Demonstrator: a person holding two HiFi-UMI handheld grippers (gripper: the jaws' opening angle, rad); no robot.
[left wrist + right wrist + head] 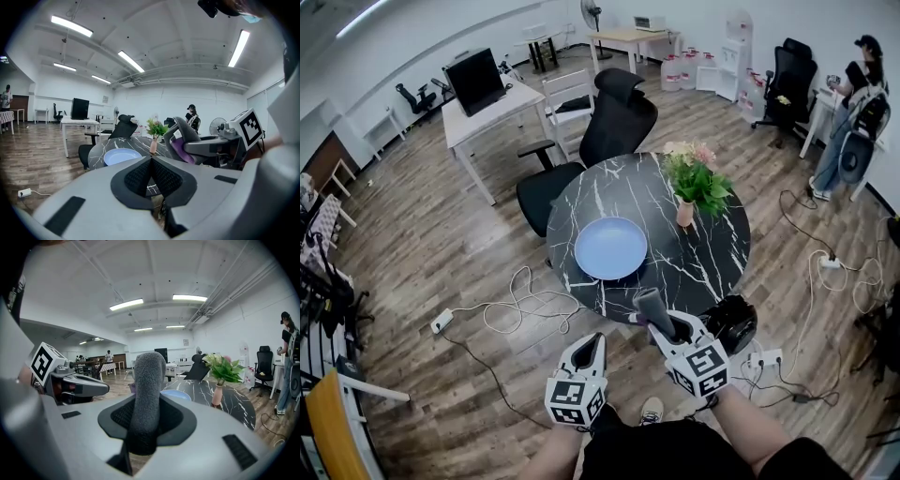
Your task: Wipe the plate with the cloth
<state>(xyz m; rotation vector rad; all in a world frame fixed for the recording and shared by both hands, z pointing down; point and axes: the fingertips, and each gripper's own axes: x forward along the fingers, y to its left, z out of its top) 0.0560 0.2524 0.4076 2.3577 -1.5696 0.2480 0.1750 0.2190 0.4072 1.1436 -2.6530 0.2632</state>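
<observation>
**Right claw gripping cloth; plate lying on surface, untouched**

The round black marbled surface [712,267] is occupying the centre of the head view. A black office chair [614,127] is standing against its far edge. A potted flower arrangement [696,183] is standing on the right part of the surface. The pale blue plate [610,247] is lying flat toward the near edge.

Both claws are hovering at the near side of the surface, apart from the plate. The left claw [151,174] is sitting fully closed, its pads meeting with nothing between them. The right claw [146,420] is clamping the grey cloth [147,380], which is projecting upright beyond the jaw tips. In the head view, the cloth's tip is overlapping the near edge of the surface, near the plate's rim without touching it.
</observation>
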